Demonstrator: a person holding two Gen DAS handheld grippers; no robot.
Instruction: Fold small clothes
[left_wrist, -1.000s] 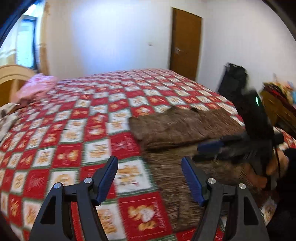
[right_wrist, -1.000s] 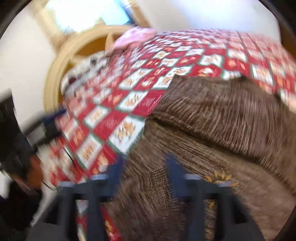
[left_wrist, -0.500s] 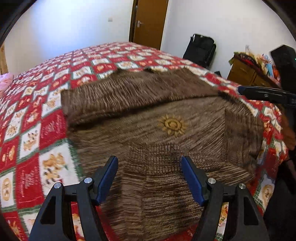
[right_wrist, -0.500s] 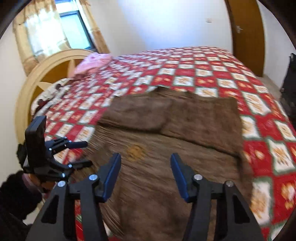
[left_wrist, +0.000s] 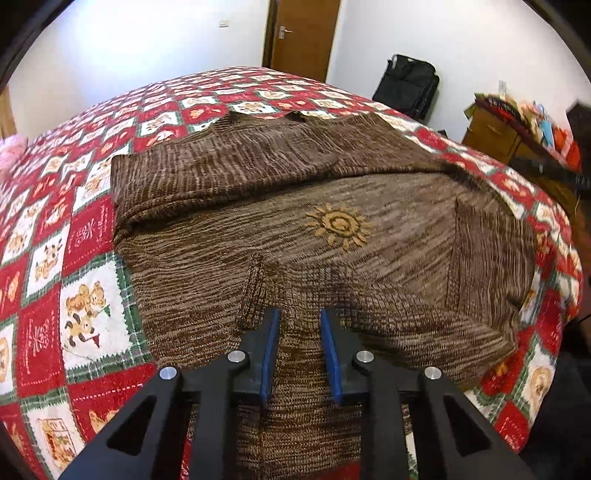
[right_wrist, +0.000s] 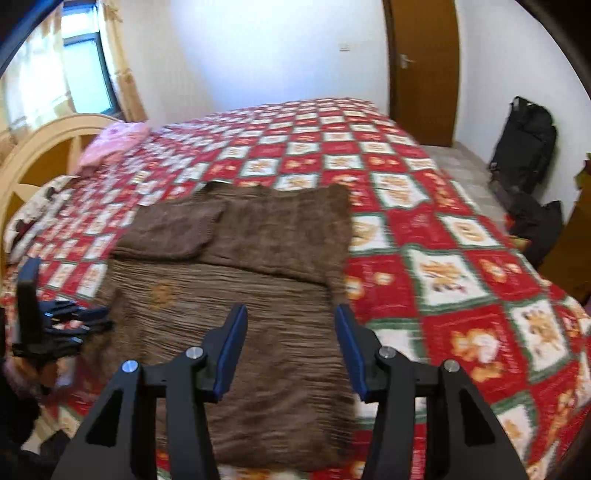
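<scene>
The brown sweater (left_wrist: 332, 236) lay across the middle of the frame on the quilted bed (left_wrist: 85, 229), sleeves folded in. The left gripper (left_wrist: 297, 332) had narrowed its jaws around the near hem, seemingly pinching knit. The right gripper (right_wrist: 291, 339) hovered wide open, holding nothing. Next, I judged, the hem needed lifting toward the collar.

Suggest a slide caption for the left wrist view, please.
Left gripper closing over the near edge of a brown sweater on a patchwork quilt.
</scene>
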